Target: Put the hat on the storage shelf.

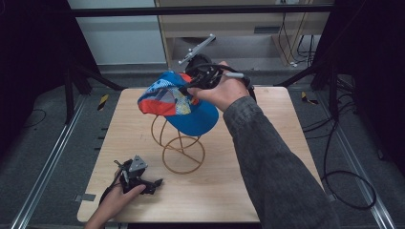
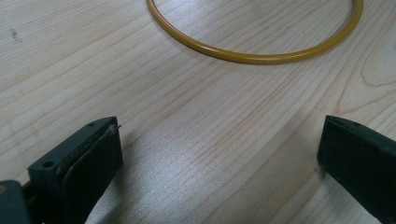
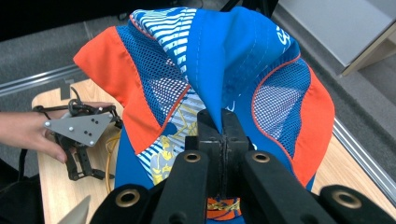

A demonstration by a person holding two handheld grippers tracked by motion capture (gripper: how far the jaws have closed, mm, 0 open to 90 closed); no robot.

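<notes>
1. Tongs first: the right tongs (image 3: 223, 135) are clamped tight on a fold of the cap's (image 1: 179, 102) crown fabric, jaws pressed together with blue cloth pinched between them, as the right gripper view shows. The left tongs (image 2: 219, 158) stand wide apart with nothing between them, resting low on the table (image 1: 267, 191) near its front-left corner, just short of the stand's base ring.
2. Table: pale wood, bare apart from the wire stand (image 1: 181, 148) near its middle and the left tongs.
3. Cap: a soft baseball cap in blue, orange and striped mesh panels, held up in the air over the stand, at or just above its top loop; whether it touches the wire I cannot tell. The brim points toward the person's side and hangs down.
4. Wire stand: thin yellow wire looping up from a round base ring, upright on the table.
5. Handling, as a judgement: the cap looks light and limp, so the crown collapses and bunches wherever it is pinched, while the brim looks stiffer. A hold on the brim or a seam edge would likely steer it better. The stand looks light too and could tip or slide if the cap drags on it.
</notes>
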